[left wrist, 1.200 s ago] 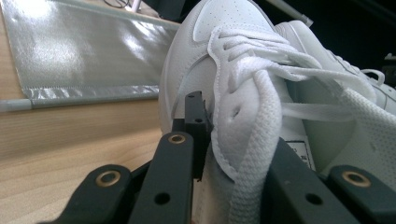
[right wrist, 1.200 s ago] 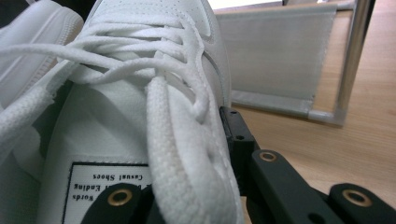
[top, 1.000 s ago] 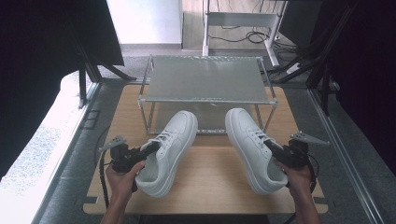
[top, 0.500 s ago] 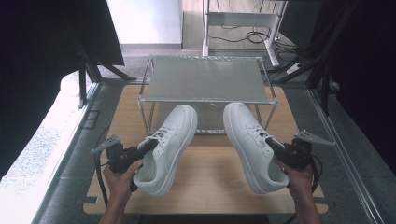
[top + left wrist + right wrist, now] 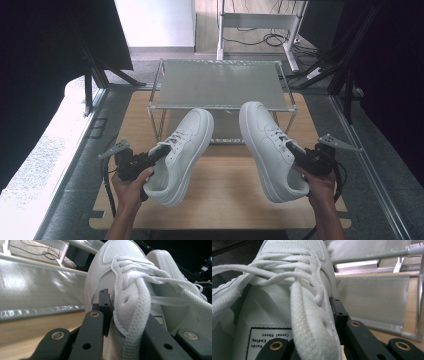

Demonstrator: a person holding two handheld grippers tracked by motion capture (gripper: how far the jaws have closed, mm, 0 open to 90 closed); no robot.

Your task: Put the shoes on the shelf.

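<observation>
Your left gripper (image 5: 159, 151) and right gripper (image 5: 295, 149) each clamp a shoe's collar, left shoe (image 5: 182, 148) and right shoe (image 5: 267, 145), toes aimed at the rack (image 5: 220, 85) ahead.

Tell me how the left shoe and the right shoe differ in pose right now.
The left shoe points its toe up and to the right toward the rack; the right shoe points its toe up and to the left, so the toes converge. The left gripper clamps the left shoe's outer collar from the left; the right gripper clamps the right shoe's collar from the right. Both are white, laced, and held at the lace-side edge.
</observation>
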